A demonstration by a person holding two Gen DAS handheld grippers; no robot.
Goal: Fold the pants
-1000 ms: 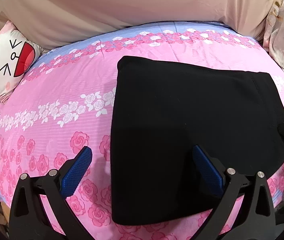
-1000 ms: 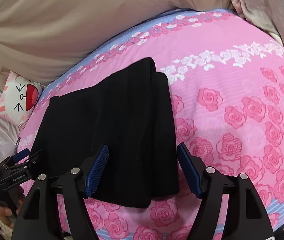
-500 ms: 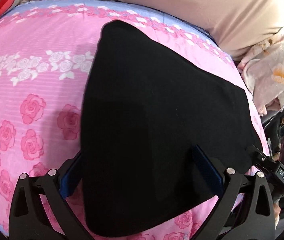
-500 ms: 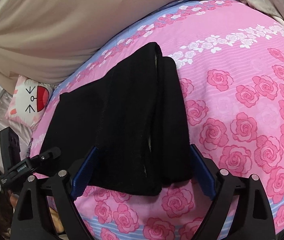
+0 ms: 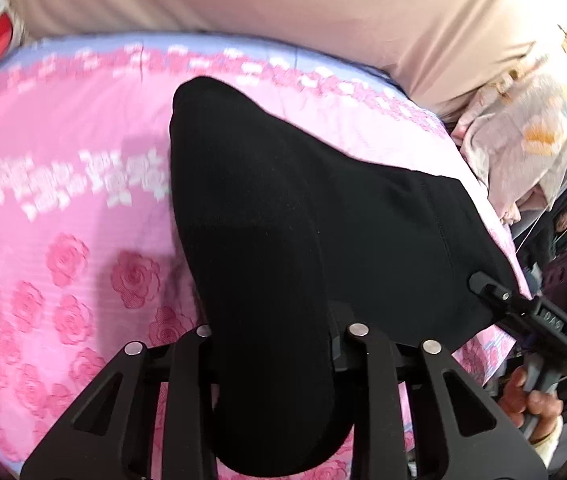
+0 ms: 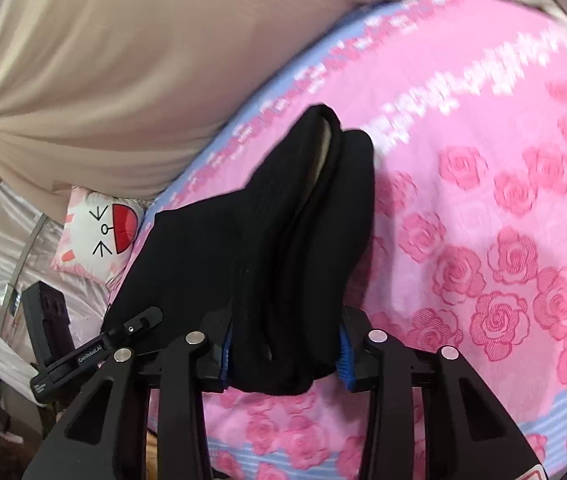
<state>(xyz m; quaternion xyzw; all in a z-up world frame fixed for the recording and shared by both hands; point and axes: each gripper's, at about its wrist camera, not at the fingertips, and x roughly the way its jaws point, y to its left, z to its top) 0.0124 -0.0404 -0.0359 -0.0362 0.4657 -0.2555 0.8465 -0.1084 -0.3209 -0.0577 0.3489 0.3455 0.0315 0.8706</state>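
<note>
gripping the near edge of folded pants with both tools

lying across a pink rose-print bedsheet (image 5: pixel 63 208), the black pants (image 5: pixel 323 216) are already folded into a thick stack. in the left wrist view they fill the centre and run from the bottom at 6 o'clock up toward 12. the left gripper (image 5: pixel 271 344) has just been closing, and its jaws now pinch the near edge, which bunches into a ridge between them. in the right wrist view the right gripper (image 6: pixel 283 356) has also just been closing; its blue pads (image 6: pixel 344 362) press on the other near corner of the pants (image 6: pixel 267 240), whose layers gape open at about 12 o'clock. a cartoon pillow (image 6: pixel 101 232) sits at 9 o'clock by a beige cover (image 6: pixel 123 60).

this looks like the start of another fold: both near corners are clamped and seem slightly raised. the next move likely calls for lifting both hands evenly and carrying the edge toward 12 o'clock, keeping the layers together so none slips.
</note>
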